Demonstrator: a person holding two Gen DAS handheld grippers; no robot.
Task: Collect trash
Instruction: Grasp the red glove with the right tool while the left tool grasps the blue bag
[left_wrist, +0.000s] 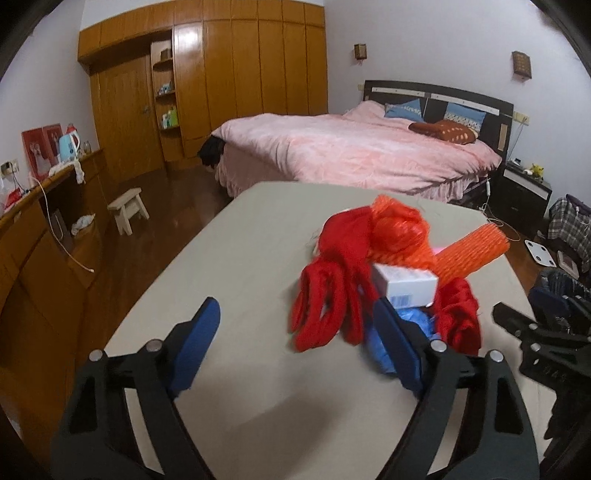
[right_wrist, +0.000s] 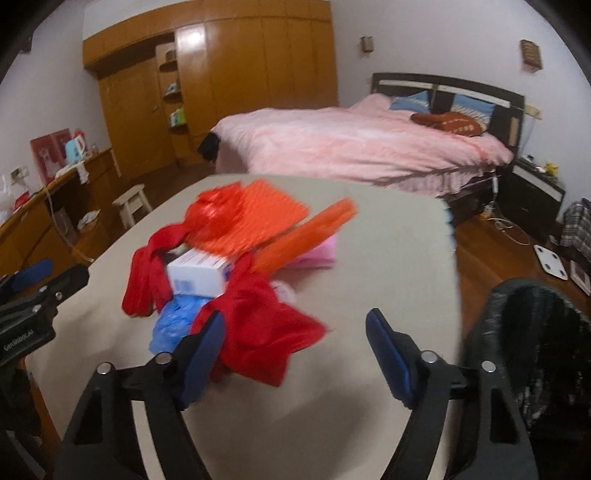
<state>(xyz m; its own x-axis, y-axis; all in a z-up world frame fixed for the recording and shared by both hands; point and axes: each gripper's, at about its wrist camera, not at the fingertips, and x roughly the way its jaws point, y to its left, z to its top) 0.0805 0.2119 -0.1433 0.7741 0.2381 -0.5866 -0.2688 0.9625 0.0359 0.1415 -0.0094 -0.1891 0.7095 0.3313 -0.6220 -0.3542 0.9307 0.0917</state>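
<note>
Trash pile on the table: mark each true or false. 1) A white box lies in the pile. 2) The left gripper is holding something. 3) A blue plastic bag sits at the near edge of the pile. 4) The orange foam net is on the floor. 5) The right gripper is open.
1) True: the white box rests among the red mesh.
2) False: the left gripper is open, with only bare table between its fingers.
3) True: the blue bag lies nearest the grippers.
4) False: the foam net lies on the table, in the pile.
5) True: the right gripper grips nothing.
</note>
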